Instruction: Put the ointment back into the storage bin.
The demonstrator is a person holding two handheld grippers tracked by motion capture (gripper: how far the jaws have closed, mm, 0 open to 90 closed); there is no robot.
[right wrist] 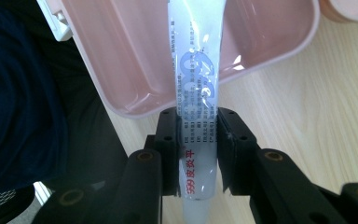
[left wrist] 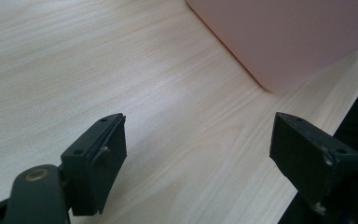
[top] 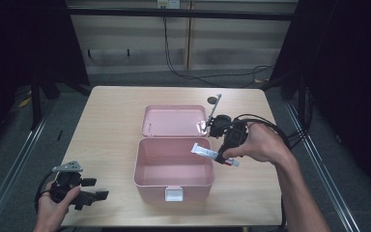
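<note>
White tube (top: pixel 214 154) crosswise over box (top: pixel 147 169)

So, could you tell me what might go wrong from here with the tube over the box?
The right claw pinches the white tube near its cap end, so the long free part could sag or slip. The tube hangs at the pink box's right rim; released here, it might catch the rim and land on the table.

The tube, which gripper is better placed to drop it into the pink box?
Right. The right gripper is already shut on the tube, holding it over the open pink box. The left gripper sits open near the table's front left corner.
</note>
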